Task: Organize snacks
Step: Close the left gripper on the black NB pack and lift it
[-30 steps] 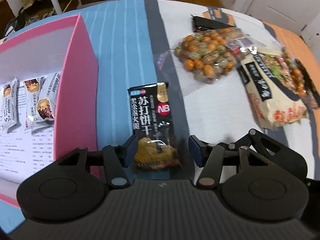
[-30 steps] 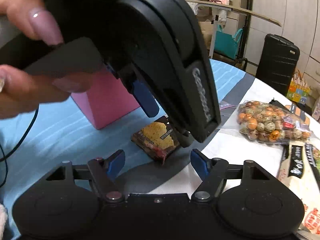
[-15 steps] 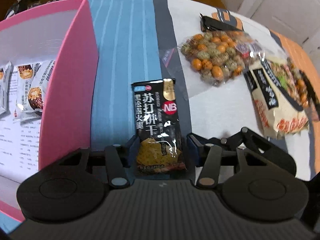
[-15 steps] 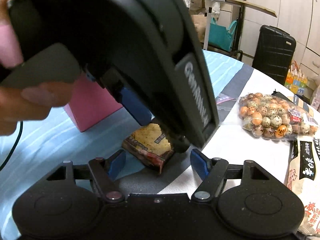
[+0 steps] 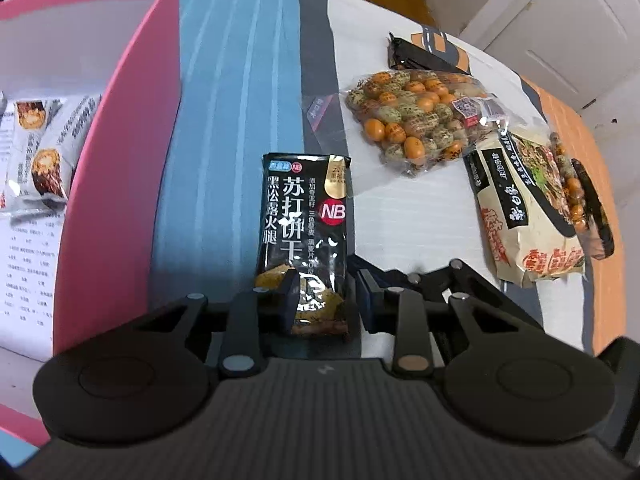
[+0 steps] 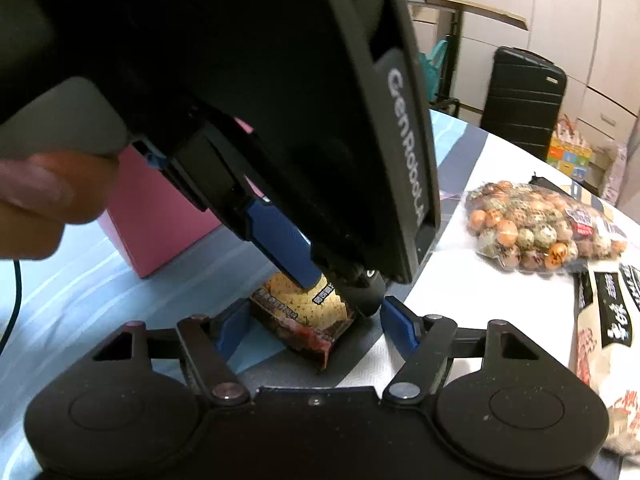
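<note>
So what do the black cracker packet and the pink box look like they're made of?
The cracker packet looks like glossy plastic film: white glare spots and creases near its lower end. The pink box looks like matte cardboard, probably: flat, even colour, no shine, thin straight walls.

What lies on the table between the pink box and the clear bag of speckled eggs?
In the left wrist view, the black cracker packet, pinched by the left gripper, lies on striped tablecloth between pink box and egg bag.

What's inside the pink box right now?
Inside the pink box: two white snack packets lying on a printed sheet. The box's near wall and the frame edge hide the rest.
</note>
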